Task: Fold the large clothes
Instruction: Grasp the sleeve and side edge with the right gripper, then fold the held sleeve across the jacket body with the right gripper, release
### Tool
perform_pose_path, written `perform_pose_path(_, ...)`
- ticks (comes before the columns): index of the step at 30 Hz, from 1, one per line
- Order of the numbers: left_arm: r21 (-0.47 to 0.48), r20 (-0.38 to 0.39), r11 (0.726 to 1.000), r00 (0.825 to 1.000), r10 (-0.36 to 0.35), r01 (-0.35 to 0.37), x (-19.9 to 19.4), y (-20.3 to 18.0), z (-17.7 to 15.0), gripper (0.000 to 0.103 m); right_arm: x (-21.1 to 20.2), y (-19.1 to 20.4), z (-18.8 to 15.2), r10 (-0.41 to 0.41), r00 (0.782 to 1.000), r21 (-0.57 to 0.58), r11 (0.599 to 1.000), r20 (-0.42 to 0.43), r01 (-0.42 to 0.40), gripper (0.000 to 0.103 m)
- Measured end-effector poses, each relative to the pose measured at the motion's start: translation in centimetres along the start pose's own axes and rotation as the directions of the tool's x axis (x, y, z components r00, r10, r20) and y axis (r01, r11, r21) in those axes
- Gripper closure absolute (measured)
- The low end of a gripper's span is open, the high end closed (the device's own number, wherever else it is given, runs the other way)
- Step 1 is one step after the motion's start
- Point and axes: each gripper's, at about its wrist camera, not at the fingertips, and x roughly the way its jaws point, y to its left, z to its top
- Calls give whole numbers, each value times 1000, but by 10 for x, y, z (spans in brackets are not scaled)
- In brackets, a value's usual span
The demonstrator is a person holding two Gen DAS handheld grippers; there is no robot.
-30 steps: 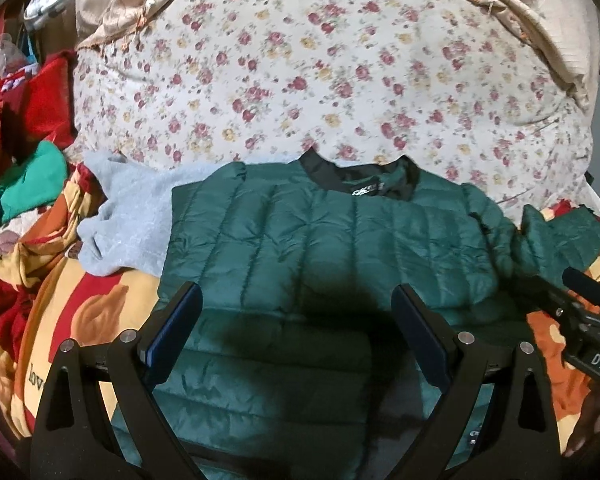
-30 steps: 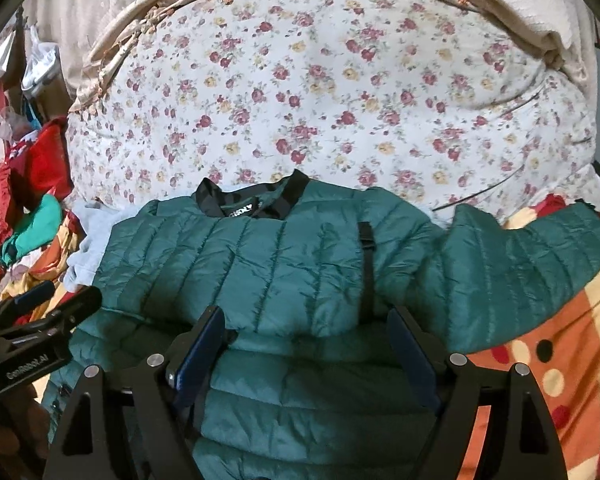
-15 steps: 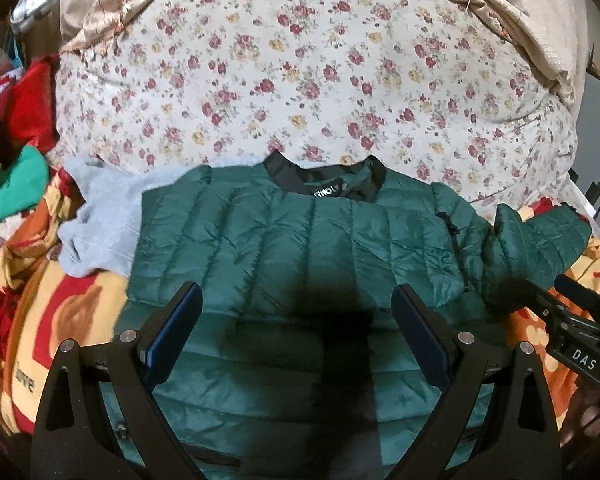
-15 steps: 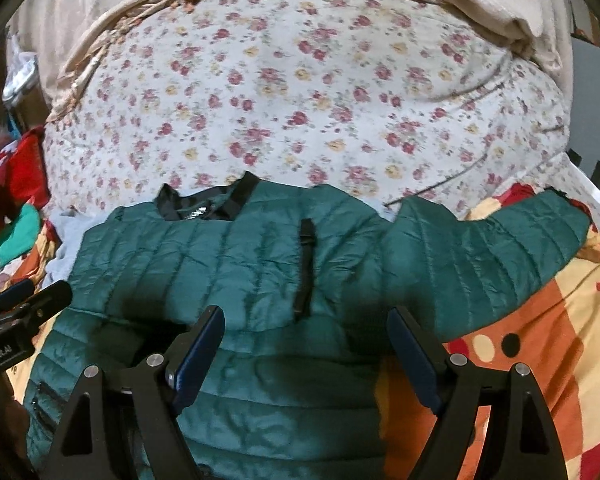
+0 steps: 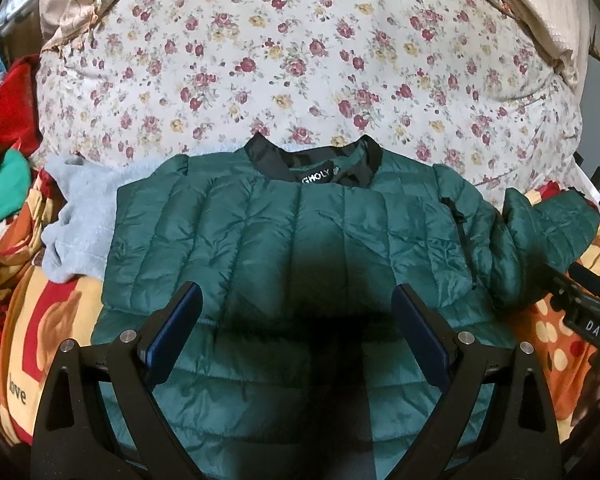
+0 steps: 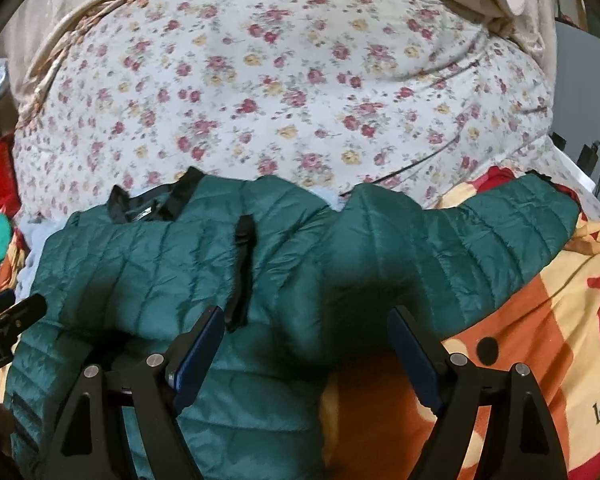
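A dark green quilted puffer jacket with a black collar lies flat on the bed, collar away from me. Its right sleeve stretches out to the right over an orange blanket. My left gripper is open and empty, hovering over the jacket's lower middle. My right gripper is open and empty above the jacket's right side, near the armpit and a black strap. The right gripper's body also shows at the right edge of the left wrist view.
A floral quilt rises behind the jacket. A grey garment lies under the jacket's left shoulder. Red and green clothes pile at the left. An orange and yellow patterned blanket covers the bed.
Both grippers have shifted right across the jacket. In the right wrist view the sleeve and the orange blanket have come more into view. Both stay open.
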Motion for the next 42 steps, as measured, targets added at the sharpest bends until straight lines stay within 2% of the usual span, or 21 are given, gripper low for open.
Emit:
perform_pose_path(5, -3, -26, 1000, 1000, -6, 6, 12, 3, -4, 7, 16, -27, 0, -22, 999, 47, 999, -23, 23, 21)
perform_pose_path(10, -17, -11, 1000, 1000, -1, 1, 17, 9, 1, 7, 26, -76, 4, -116, 993, 120, 986, -4, 115, 21)
perform_pose_path(14, -41, -19, 999, 1000, -3, 2, 24, 16, 0, 7, 32, -127, 8, -193, 981, 223, 956, -9, 190, 21)
perform_pose_path(20, -49, -52, 999, 999, 4, -6, 39, 24, -5, 7, 42, -207, 14, -265, 964, 407, 879, -18, 249, 21)
perform_pose_path(25, -53, -62, 999, 998, 10, -14, 47, 26, -7, 7, 62, -248, 22, -240, 970, 484, 845, -35, 226, 21)
perform_pose_path(27, -53, -69, 998, 998, 12, -15, 52, 26, -7, 7, 72, -257, 24, -216, 976, 494, 845, -32, 203, 21)
perform_pose_path(30, -46, -85, 999, 996, 16, -20, 58, 24, -8, 7, 81, -261, 26, -232, 973, 479, 853, -7, 207, 23)
perform_pose_path(32, -35, -87, 999, 996, 25, -29, 60, 23, -8, 7, 85, -261, 28, -258, 966, 463, 857, 2, 228, 42)
perform_pose_path(33, -31, -87, 999, 996, 31, -34, 61, 24, -9, 7, 86, -261, 29, -273, 962, 454, 857, 2, 242, 63)
perform_pose_path(34, -29, -87, 999, 996, 35, -37, 61, 24, -10, 7, 85, -262, 29, -260, 965, 456, 860, 10, 227, 75)
perform_pose_path(36, -33, -87, 999, 996, 35, -38, 61, 27, -10, 7, 81, -264, 29, -227, 973, 468, 864, 31, 186, 85)
perform_pose_path(38, -42, -86, 999, 996, 31, -34, 60, 29, -10, 7, 69, -258, 29, -168, 983, 468, 876, 70, 116, 90)
perform_pose_path(42, -54, -69, 998, 997, 23, -27, 53, 34, -8, 7, 41, -231, 29, -55, 986, 409, 913, 155, -14, 91)
